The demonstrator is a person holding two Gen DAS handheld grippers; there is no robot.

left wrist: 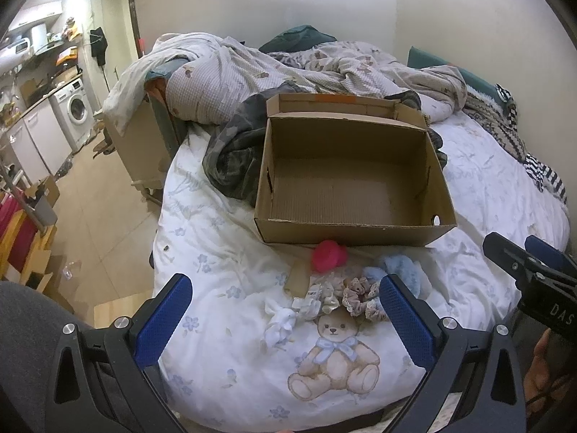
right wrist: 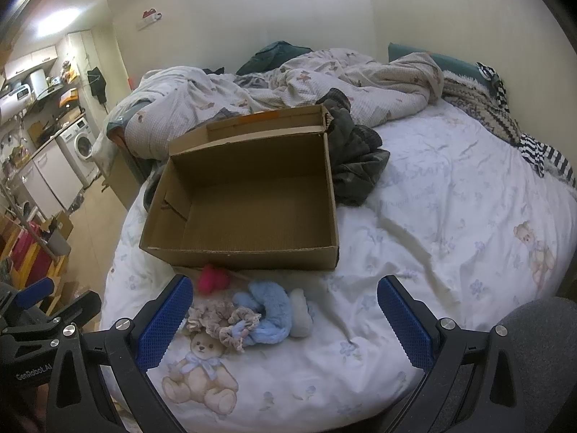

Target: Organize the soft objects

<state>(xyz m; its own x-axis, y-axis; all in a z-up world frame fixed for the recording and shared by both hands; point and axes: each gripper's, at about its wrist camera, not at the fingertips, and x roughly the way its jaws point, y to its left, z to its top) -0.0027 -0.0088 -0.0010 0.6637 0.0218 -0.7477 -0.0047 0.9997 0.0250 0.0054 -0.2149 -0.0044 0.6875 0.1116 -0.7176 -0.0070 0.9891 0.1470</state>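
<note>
An open, empty cardboard box (left wrist: 346, 184) (right wrist: 249, 202) stands on the bed. In front of it lies a small heap of soft things: a pink fluffy piece (left wrist: 329, 255) (right wrist: 213, 278), a light blue fluffy scrunchie (left wrist: 400, 270) (right wrist: 268, 312), beige lace scrunchies (left wrist: 355, 297) (right wrist: 220, 321), a white bow (left wrist: 283, 323) and a small cardboard tag (left wrist: 298, 279). My left gripper (left wrist: 285, 319) is open and empty above the near side of the heap. My right gripper (right wrist: 285, 319) is open and empty, just right of the heap; it also shows in the left wrist view (left wrist: 519, 259).
The bed (right wrist: 432, 216) has a white sheet with teddy-bear prints. A rumpled duvet (left wrist: 288, 68) and dark clothes (left wrist: 230, 151) (right wrist: 357, 151) lie behind the box. Striped knitwear (right wrist: 505, 126) lies at the right edge. Floor, washing machine (left wrist: 77, 110) and shelves are at the left.
</note>
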